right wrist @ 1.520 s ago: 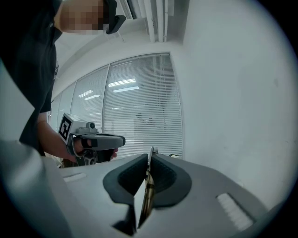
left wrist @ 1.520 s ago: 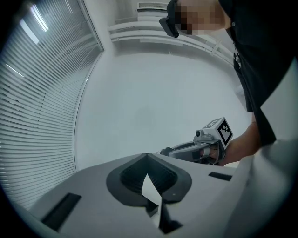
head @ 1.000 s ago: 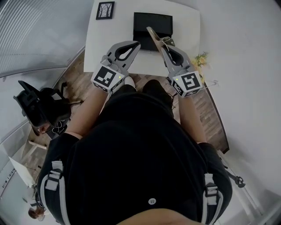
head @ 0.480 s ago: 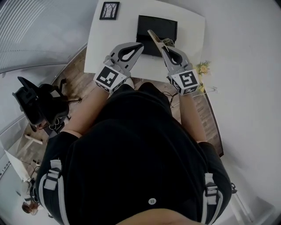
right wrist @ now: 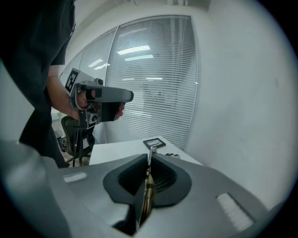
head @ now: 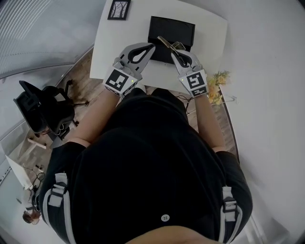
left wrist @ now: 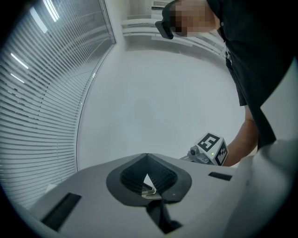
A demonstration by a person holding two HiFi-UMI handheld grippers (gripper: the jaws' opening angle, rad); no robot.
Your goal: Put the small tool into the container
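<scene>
A black rectangular container [head: 177, 26] lies on the white table [head: 109, 52]. My right gripper [head: 175, 48] is shut on the small tool [head: 165, 42], a thin metal piece that sticks out past the jaws over the container's near edge. In the right gripper view the tool [right wrist: 145, 195] runs as a narrow blade up between the pads of the right gripper [right wrist: 148, 160]. My left gripper [head: 151, 46] hovers beside it at the container's near left corner, jaws together and holding nothing. The left gripper [left wrist: 148, 179] points up at a bare wall.
A small framed picture [head: 118, 9] stands at the table's far left corner and also shows as a picture frame [right wrist: 153, 143] in the right gripper view. Yellow flowers [head: 217, 86] sit right of the table. A black office chair [head: 43, 107] stands on the floor at left.
Both grippers have moved forward over the table. The right one has carried the tool from short of the container to above its near edge.
</scene>
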